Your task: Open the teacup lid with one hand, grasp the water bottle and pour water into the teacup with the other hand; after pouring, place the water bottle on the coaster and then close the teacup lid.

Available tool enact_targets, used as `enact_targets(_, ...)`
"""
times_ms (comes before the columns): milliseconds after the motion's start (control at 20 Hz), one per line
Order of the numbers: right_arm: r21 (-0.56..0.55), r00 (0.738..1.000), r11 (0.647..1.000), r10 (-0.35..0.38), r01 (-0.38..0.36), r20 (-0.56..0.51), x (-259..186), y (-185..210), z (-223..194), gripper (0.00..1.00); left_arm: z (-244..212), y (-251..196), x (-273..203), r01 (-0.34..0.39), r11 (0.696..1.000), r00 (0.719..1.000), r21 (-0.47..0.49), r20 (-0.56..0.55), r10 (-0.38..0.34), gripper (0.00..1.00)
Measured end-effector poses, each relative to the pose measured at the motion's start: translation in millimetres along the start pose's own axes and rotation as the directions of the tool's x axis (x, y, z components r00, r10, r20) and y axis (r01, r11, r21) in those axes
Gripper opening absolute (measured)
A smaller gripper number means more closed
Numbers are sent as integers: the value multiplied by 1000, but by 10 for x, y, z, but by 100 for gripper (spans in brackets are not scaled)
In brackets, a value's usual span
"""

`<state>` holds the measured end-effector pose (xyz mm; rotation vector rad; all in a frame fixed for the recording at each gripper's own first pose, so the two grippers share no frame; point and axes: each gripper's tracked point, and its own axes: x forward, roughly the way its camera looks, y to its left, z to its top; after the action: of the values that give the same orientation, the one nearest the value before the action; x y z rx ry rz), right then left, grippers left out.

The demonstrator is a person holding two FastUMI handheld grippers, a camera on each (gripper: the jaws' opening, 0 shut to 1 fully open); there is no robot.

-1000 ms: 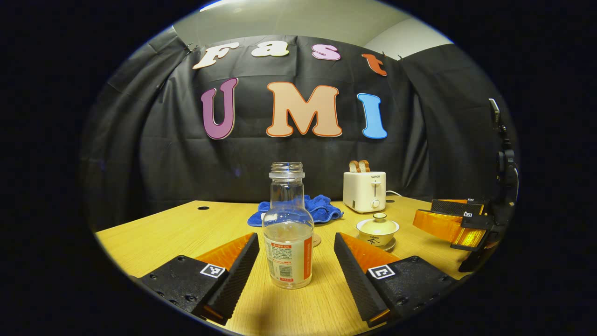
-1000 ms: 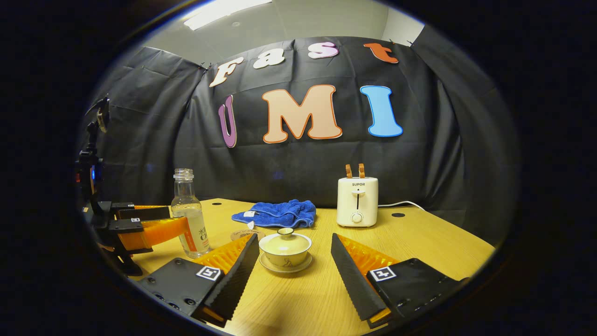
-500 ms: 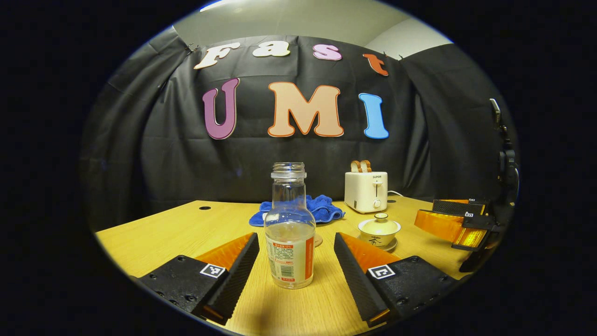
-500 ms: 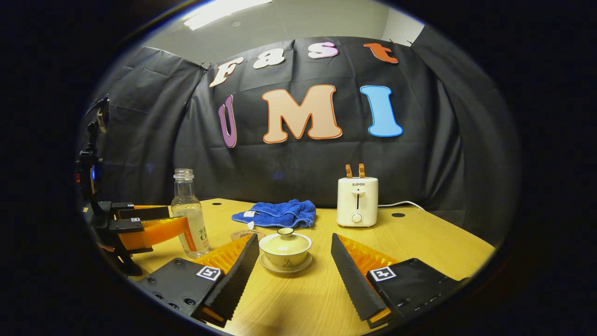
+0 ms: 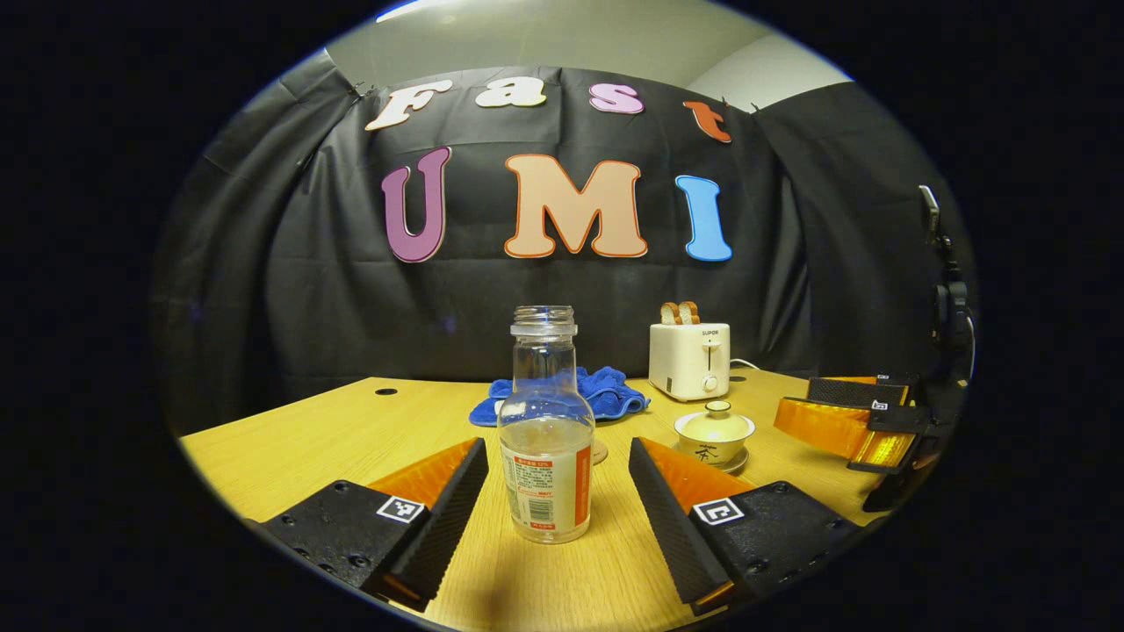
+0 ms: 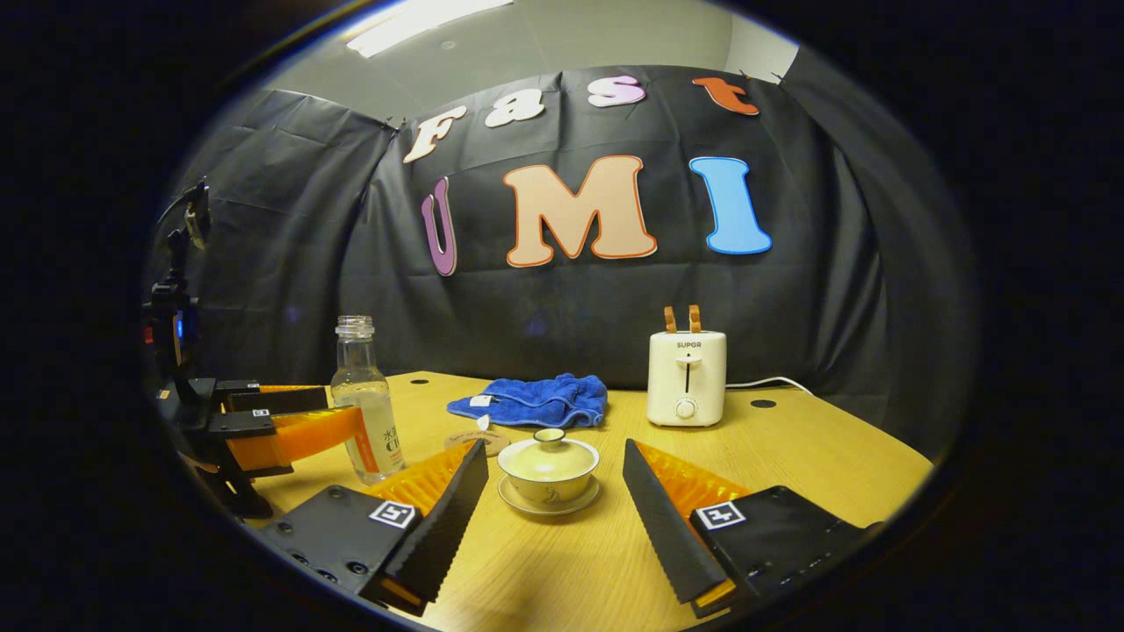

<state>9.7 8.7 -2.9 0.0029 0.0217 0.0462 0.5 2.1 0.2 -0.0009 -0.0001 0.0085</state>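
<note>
Left gripper (image 5: pixel 558 478) low over the table (image 5: pixel 307 439), jaws wide, either side of the water bottle (image 5: pixel 544 439) and not touching it. Bottle upright, uncapped, part filled, standing on the table near its front edge. Just behind the bottle, a sliver of the coaster (image 5: pixel 599 452). Right gripper (image 6: pixel 555 487) also low over the table, jaws wide, flanking the teacup (image 6: pixel 549 463) with clear gaps on both sides. Teacup on its saucer (image 6: pixel 549 502), lid (image 6: pixel 549 448) on, knob up. Seen from the right gripper view, bottle (image 6: pixel 367 404) off to the left between the other gripper's fingers (image 6: pixel 299 434), coaster (image 6: pixel 479 437) flat on the table between bottle and teacup. Farther back toward the far edge, a crumpled blue cloth (image 6: pixel 531 402) and a white toaster (image 6: pixel 687 377) with two slices standing in it, cord trailing right. Two small round holes in the table near the far edge (image 6: pixel 762 404). In the left gripper view, right gripper (image 5: pixel 843 421) at the table's right side, beyond the teacup (image 5: pixel 713 432).
</note>
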Motion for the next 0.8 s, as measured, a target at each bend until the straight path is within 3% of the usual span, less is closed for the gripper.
enact_targets(150,-2,1000,1000,1,-1,-29,111,-19,-44,99,-5,-5,13,0,1000,1000,0,1,0,94)
enact_targets(200,-4,999,1000,-2,2,-38,162,-20,-56,94,-5,-6,17,0,1000,1000,0,1,0,95)
enact_targets(400,-13,996,1000,0,-1,-84,388,13,-134,99,-7,-7,2,0,1000,1000,0,0,0,94)
enact_targets(450,-13,996,1000,0,-2,-91,451,19,-139,95,-3,-6,3,0,1000,1000,-1,0,0,94)
enact_targets(500,-13,996,1000,-2,1,-95,514,23,-151,99,-16,-7,3,0,1000,1000,-1,-1,0,94)
enact_targets(700,-17,994,1000,-17,16,-110,720,7,-180,94,-15,-10,-2,2,1000,1000,-1,-1,-2,94)
enact_targets(800,-25,992,1000,-22,19,-127,806,3,-203,98,-15,-17,2,4,1000,1000,-1,-1,-4,94)
